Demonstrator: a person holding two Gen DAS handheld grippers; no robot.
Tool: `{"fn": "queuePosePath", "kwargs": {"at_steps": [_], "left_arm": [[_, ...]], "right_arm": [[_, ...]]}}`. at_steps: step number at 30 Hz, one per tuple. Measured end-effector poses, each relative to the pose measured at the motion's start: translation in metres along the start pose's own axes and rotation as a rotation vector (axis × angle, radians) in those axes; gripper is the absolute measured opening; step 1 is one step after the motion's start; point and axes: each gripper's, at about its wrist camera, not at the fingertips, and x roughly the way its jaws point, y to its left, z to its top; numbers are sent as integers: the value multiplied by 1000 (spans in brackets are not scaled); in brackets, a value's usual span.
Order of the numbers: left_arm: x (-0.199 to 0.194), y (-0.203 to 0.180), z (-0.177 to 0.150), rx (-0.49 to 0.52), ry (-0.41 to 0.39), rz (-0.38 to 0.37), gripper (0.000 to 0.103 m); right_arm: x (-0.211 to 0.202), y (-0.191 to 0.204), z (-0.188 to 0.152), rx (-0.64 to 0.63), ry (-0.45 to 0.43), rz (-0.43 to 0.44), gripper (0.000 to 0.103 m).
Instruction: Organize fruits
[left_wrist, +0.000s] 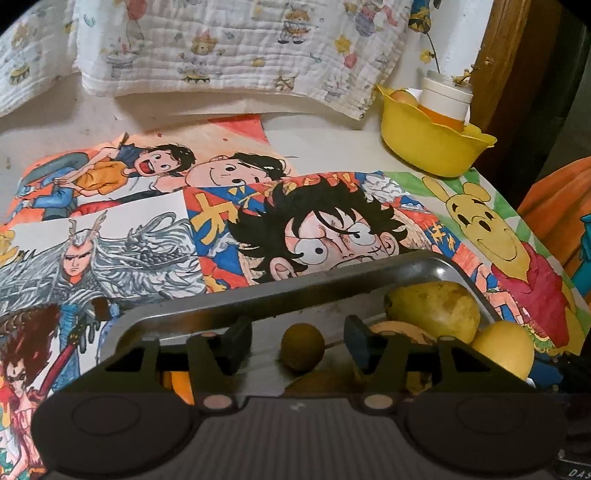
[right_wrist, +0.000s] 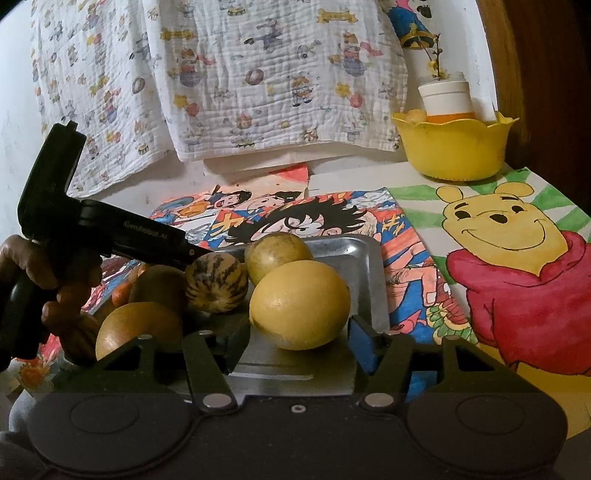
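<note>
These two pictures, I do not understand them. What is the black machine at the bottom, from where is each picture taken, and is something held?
No robot here: a person holds one hand tool with two fingers in each hand, and each tool carries a camera looking forward.

The left tool's picture shows the left gripper open around a small brown fruit, not pressing it.

The right tool's picture shows the right gripper open before a big yellow fruit, and the person's hand with the other tool.

The fruits lie in a metal tray on cartoon drawings. Behind stands a yellow bowl. Nothing is held.
</note>
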Motion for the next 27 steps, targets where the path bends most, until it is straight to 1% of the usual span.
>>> {"fn": "queuePosePath", "kwargs": {"at_steps": [2,4,9,13,15,16,18,24,27], "left_arm": [[-2,0,-1,-8,-4,13,68],[-5,0,-2,-14,-11,12,71],[-13,-4,-5,-4,-45,26,85],[-21,-9,-9,7,-72,47,92],[-25,-10,-12,2,-86,62,97],[-28,-11,-13,-1,-95,67,98],[-34,-11,-17,-7,-113,80,100],[-55,-15,-30,-17,-187,133,102],[-69,-17,-39,-24,-234,148,102]], "right_arm": [[0,1,-1,11,-7,-3,66],[-1,1,-1,29,-14,-2,72],[0,7,-1,31,-37,-17,73],[0,14,2,14,-65,-40,73],[0,16,3,16,-72,-48,73],[-1,16,3,19,-74,-50,74],[-3,15,3,25,-84,-47,85],[-13,19,2,13,-121,-45,86],[-19,23,1,0,-137,-40,90]]}}
